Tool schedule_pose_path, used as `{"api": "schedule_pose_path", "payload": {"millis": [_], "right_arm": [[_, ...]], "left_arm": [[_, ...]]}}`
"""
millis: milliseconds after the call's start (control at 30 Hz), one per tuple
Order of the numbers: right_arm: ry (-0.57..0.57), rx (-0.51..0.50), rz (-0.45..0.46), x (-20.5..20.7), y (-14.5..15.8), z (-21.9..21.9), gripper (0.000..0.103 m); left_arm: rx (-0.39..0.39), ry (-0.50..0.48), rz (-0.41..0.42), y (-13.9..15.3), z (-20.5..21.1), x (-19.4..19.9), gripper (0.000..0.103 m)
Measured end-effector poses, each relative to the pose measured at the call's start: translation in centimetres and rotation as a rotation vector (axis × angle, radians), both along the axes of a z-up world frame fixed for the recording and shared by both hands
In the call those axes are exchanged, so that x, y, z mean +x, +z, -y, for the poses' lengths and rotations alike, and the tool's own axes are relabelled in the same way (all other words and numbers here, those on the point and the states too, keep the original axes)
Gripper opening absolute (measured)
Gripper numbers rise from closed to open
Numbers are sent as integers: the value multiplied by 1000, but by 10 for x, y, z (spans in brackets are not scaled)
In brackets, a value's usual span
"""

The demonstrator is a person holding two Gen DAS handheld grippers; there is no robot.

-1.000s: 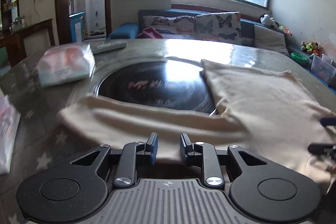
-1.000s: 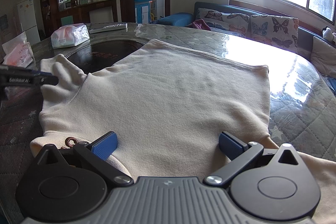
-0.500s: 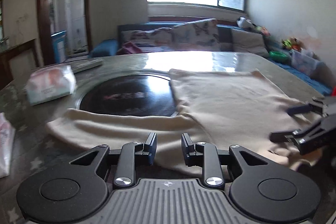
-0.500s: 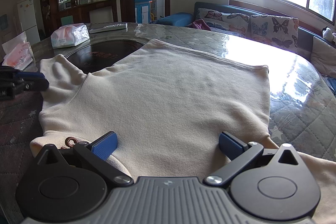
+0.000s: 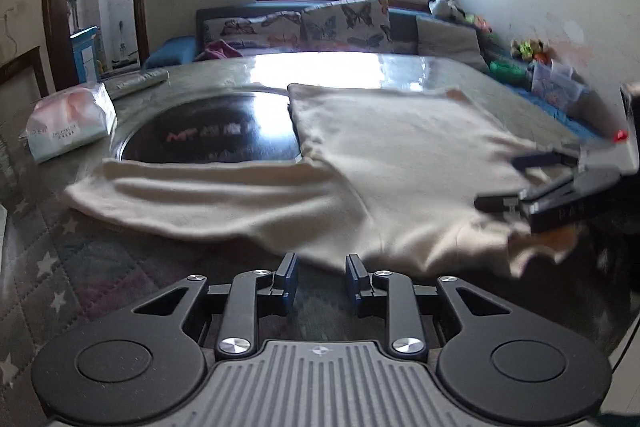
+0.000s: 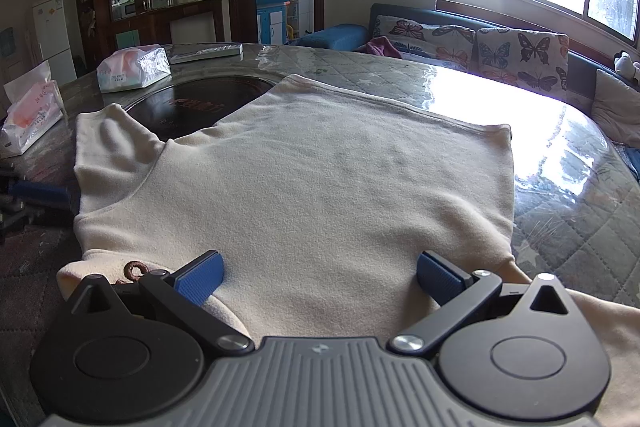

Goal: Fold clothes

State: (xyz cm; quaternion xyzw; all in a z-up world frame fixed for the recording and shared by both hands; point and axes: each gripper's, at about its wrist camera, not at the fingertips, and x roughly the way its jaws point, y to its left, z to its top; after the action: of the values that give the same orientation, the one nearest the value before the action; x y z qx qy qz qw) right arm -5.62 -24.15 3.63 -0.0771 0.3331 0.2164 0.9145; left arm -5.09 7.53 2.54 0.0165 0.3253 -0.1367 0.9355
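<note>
Lining up left gripper (image 5: 318, 277), jaws narrowly parted and empty, with sweater (image 5: 400, 163) shoulder edge; right gripper (image 6: 318, 277) spread wide above collar; pinch both layers.

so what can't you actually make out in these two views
- Cream shirt: right wrist view, its near part and right sleeve hidden under the right gripper body.
- Tissue pack print: left wrist view, too small and blurred.
- Right gripper's fingers: left wrist view, motion-blurred; contact with cloth unclear.
- Left gripper: fingers narrowly apart, nothing between them.
</note>
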Motion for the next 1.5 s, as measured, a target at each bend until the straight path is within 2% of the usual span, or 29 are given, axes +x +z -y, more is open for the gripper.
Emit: {"api": "schedule_pose_path", "payload": {"millis": [200,333,467,667,833,933,1067,1167,1300,1433,1500], "right_arm": [[0,1,0,0,0,0,103],[0,1,0,0,0,0,103],[0,0,0,0,0,0,103],[1,-3,2,-1,2,0,103],[-20,1,6,-9,9,0,103],[-23,-34,24,-18,15,3,103],[3,-107,20,-32,15,7,103],[8,-121,37,-41,20,11,103],[-36,-118,86,-48,29,16,103],[-22,-147,57,-49,21,13,103],[-12,-161,74,-57,19,12,103]], "left_arm": [[-10,65,21,-4,-2,30,28],[-8,82,1,-12,-8,24,28],[47,78,20,-14,-14,7,28],[19,119,18,-3,-16,11,30],[31,90,50,3,-1,21,31],[46,101,8,-8,-1,32,31],[88,98,30,-12,-1,29,37],[77,106,22,-7,-1,27,37],[37,43,67,12,15,22,37],[17,-67,82,18,46,21,37],[22,-114,77,14,61,20,37]]}}
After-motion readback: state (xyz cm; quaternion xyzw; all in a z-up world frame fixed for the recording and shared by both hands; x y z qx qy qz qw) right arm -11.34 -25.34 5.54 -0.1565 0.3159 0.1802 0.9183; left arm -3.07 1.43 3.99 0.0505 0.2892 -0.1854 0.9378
